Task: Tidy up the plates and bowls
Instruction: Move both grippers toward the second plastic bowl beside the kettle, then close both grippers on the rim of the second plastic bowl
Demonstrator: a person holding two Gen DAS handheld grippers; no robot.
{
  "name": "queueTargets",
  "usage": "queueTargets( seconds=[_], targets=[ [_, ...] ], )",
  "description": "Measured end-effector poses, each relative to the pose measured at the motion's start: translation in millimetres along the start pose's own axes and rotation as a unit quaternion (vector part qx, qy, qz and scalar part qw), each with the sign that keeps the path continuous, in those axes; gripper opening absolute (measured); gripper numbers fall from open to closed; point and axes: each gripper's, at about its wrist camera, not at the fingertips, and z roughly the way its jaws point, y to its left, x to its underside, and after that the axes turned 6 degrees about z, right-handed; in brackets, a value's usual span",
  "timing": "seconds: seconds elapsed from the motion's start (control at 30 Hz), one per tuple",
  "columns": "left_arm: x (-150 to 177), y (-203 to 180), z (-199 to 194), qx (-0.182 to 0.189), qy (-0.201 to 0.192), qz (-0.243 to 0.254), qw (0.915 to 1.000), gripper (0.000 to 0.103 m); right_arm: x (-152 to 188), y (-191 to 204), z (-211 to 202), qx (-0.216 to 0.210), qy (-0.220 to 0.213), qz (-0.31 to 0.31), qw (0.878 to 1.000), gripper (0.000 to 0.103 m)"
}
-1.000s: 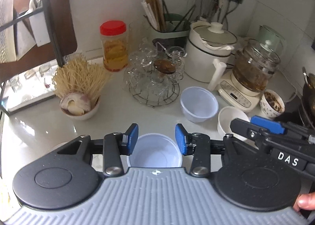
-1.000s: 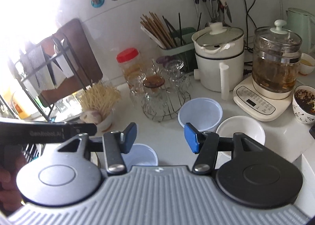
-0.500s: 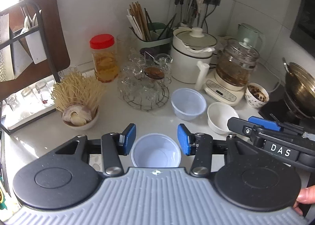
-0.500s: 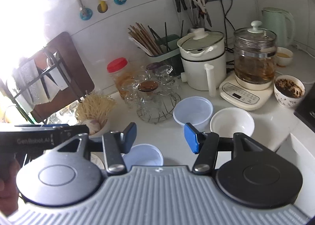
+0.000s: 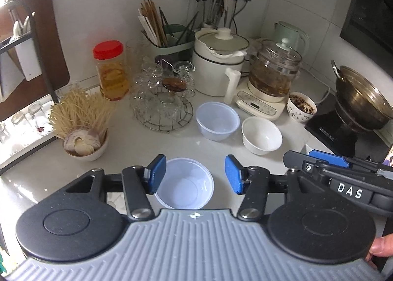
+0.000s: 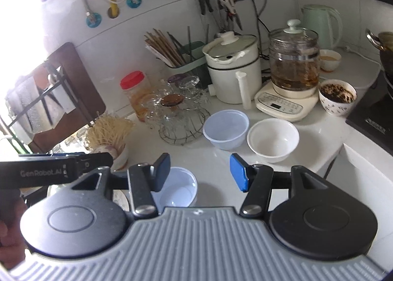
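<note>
A clear plastic bowl (image 5: 184, 184) sits on the white counter right below my open left gripper (image 5: 194, 176); it also shows in the right wrist view (image 6: 178, 189). A second clear plastic bowl (image 5: 217, 120) (image 6: 225, 129) and a white ceramic bowl (image 5: 261, 134) (image 6: 273, 139) stand side by side farther back. My right gripper (image 6: 200, 173) is open and empty above the counter, right of the near bowl. Its body shows at the right in the left wrist view (image 5: 331, 165).
A wire rack of glass cups (image 5: 163, 106), a bowl of noodles and garlic (image 5: 82, 131), a red-lidded jar (image 5: 111, 71), a white pot (image 5: 219, 60), a glass kettle (image 5: 272, 79), a patterned cup (image 5: 301, 106) and a wok (image 5: 361, 99) ring the counter. A dish rack (image 5: 19, 84) stands left.
Both grippers have pulled back and risen, so more of the counter and the stove side shows. Both stay open. The bowls have not moved.
</note>
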Motion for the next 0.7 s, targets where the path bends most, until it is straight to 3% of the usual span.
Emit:
queueTargets(
  seconds=[0.3, 0.7],
  targets=[
    [-4, -5, 25, 0.024, 0.019, 0.003, 0.9995, 0.059, -1, -11, 9, 0.018, 0.007, 0.013, 1.0, 0.057],
    [-32, -3, 81, 0.018, 0.047, 0.001, 0.9987, 0.06, -29, -36, 43, 0.018, 0.012, 0.028, 0.999, 0.057]
  ],
)
